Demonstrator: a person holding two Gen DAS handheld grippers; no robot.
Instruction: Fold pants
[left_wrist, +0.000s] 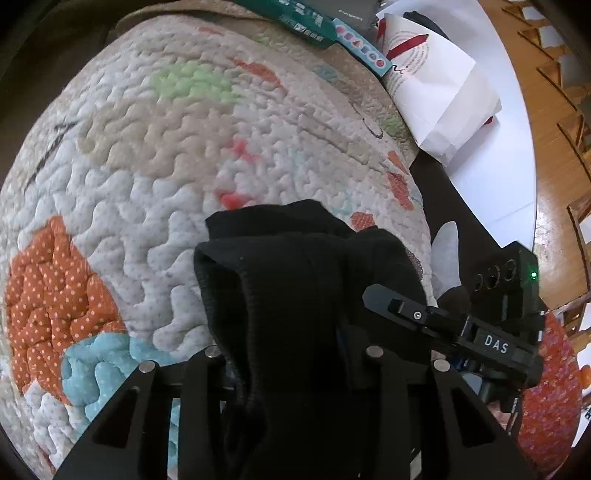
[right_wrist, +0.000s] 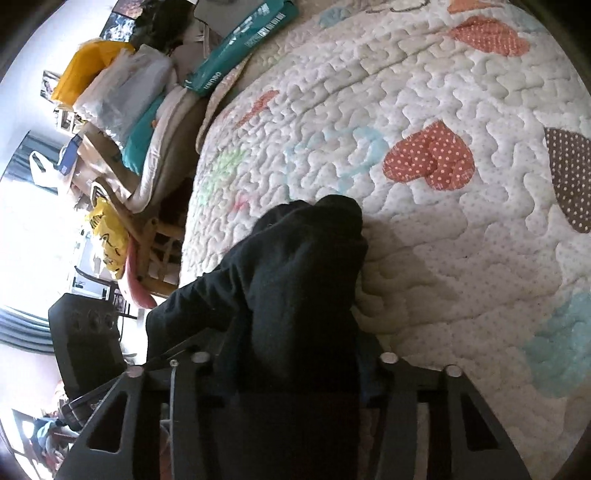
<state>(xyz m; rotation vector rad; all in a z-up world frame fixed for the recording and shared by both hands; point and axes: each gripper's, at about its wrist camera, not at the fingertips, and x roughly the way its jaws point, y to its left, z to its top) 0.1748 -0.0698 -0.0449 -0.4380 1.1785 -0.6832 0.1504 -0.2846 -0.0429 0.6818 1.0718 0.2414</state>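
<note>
Pants (left_wrist: 295, 302) — black knit — are bunching between the left gripper (left_wrist: 291, 354) fingers, which are clamping them, and likewise inside the clenched right gripper (right_wrist: 291, 362), hanging over the quilt (right_wrist: 443, 92) — clutter is piling along its far edge.

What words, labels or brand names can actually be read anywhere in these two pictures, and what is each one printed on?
"DAS": white letters on the right gripper, seen from the left wrist camera.
Teal package at the quilt's edge: white lettering, too distorted to read.
Blue strip with coloured dots: print too small to read.
White paper bag: curved lines of small text, unreadable.
Yellow bag: dark marks, illegible.
Black pants: no text visible.
</note>
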